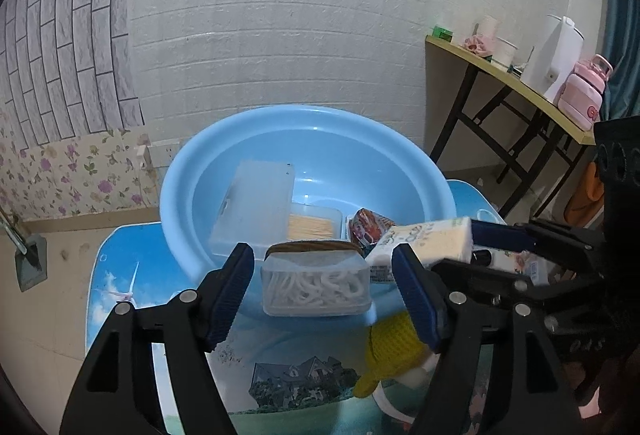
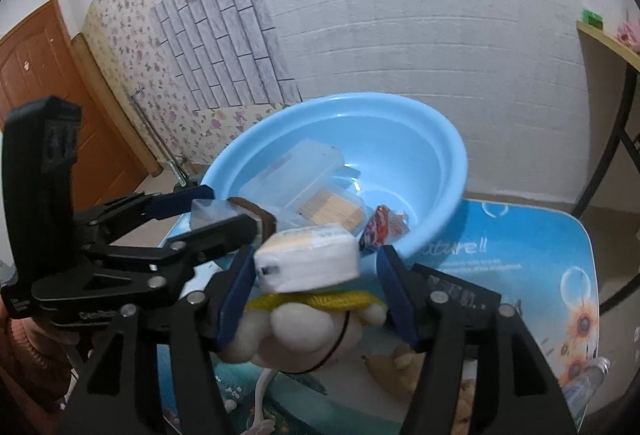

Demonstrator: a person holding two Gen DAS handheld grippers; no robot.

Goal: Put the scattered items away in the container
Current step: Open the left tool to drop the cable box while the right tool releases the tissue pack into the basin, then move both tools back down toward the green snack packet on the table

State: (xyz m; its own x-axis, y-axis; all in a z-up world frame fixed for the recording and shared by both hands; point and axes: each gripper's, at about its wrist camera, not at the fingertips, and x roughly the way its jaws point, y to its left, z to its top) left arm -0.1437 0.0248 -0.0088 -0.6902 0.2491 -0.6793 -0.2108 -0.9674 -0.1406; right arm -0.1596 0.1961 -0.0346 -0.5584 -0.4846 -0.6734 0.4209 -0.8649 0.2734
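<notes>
A light blue basin (image 1: 180, 195) stands on a small table with a printed top (image 1: 120, 275). It holds a frosted box (image 1: 256, 203), a box of wooden sticks (image 1: 312, 227) and a red packet (image 1: 368, 229). My left gripper (image 1: 322, 255) is open at the near rim. A clear box with a brown lid and white loops (image 1: 316, 283) sits between its pads with a gap on each side. My right gripper (image 2: 316, 255) is open too. A blurred white tissue pack (image 2: 308, 259) lies between its fingers, loose on the right side. A white plush toy with a yellow scarf (image 2: 312, 323) lies under it.
A yellow side table (image 1: 520, 91) at the right carries a white kettle (image 1: 556, 51), a pink bottle (image 1: 580, 91) and cups. A plastic bottle (image 2: 588, 379) lies at the printed table's right edge. A wooden door (image 2: 40, 75) is at the left.
</notes>
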